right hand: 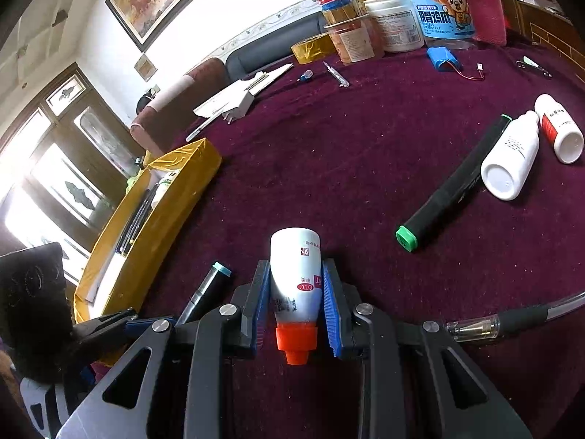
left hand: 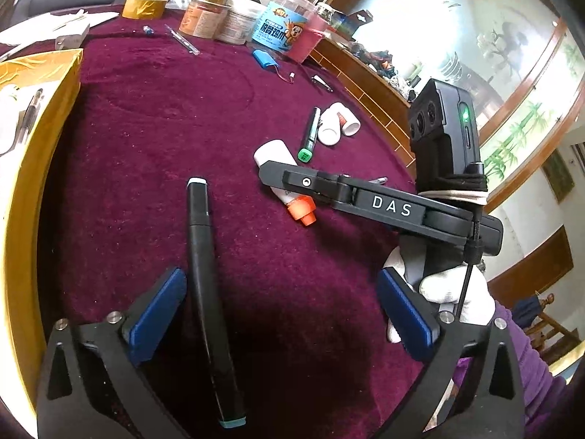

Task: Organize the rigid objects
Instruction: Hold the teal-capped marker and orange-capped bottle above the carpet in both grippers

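On the bench (right hand: 365, 168), right hand-held gripper (right hand: 296, 307) grips the orange-capped bottle (right hand: 295, 274); left hand-held gripper (left hand: 281, 311) gapes around the marker (left hand: 208, 274); smooth bottle could slip

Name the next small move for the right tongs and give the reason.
Probably lift the orange-capped bottle and carry it toward the yellow box. The right tongs are already shut on its body, and the box already holds pens, so it looks like the collecting spot. The left tongs stand open beside the black marker.

Bright window glare, fisheye-bent edges, dark shadow beneath gripper.
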{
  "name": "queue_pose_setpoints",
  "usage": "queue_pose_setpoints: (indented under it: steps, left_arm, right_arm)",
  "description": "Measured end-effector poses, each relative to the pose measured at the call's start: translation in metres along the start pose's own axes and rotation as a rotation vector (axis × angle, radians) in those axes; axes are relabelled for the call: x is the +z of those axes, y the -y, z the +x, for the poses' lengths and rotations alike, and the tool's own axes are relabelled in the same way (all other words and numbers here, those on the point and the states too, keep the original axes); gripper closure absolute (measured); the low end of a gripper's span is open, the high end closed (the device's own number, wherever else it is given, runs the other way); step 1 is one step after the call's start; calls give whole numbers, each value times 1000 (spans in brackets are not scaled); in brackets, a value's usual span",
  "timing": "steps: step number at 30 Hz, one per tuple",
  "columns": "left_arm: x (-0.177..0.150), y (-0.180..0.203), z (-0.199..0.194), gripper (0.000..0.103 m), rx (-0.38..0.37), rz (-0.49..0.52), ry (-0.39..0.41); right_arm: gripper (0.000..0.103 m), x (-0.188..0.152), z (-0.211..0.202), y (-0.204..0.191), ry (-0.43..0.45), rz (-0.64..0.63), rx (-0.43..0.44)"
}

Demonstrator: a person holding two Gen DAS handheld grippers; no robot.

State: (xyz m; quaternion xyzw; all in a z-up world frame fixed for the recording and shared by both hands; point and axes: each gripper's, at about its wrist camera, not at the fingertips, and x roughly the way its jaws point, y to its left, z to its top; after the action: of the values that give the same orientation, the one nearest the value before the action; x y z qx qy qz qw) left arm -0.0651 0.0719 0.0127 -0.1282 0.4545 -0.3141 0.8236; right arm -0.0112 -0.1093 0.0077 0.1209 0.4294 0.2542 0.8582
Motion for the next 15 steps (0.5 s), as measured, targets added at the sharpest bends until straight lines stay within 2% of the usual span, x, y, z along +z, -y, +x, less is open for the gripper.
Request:
queue_pose_setpoints:
  steps: [9, 15]
  left_arm:
    - [-1, -3, -1, 0, -16, -21, 10]
    - [-2, 5, 5, 0, 51, 9, -2]
  right_arm:
    - [79, 0, 1, -6, -4, -22, -21]
    - [79, 0, 1, -2, -2, 0, 5]
